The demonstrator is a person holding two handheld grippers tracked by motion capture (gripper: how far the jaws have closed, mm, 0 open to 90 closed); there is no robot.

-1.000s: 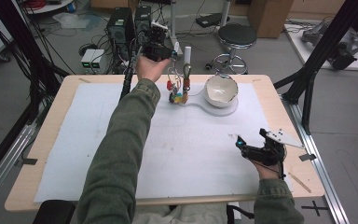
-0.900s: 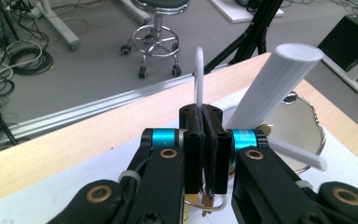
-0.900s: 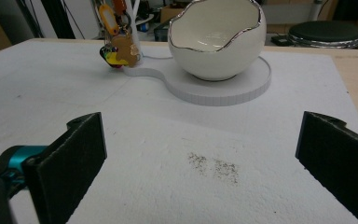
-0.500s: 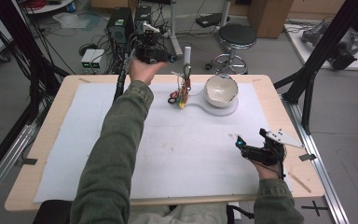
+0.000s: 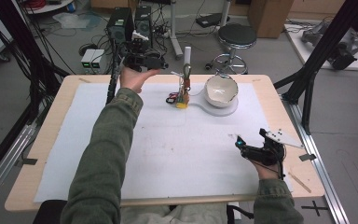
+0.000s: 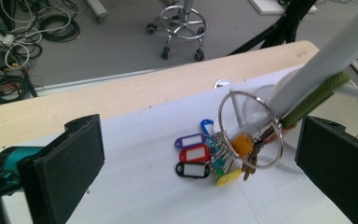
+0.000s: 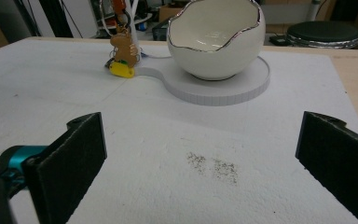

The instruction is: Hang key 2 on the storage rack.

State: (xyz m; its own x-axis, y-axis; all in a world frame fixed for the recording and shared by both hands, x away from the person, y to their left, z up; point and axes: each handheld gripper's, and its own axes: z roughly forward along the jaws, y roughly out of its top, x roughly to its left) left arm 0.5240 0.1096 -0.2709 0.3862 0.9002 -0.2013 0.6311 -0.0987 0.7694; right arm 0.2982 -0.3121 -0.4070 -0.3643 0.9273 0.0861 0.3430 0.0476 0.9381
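Left gripper point(image 5: 161, 63) has pulled back from the key bunch point(image 5: 181, 95).

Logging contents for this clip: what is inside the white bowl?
The white bowl on its round base shows a bare white inner wall; its bottom is hidden behind the near rim, so contents there cannot be ruled out.
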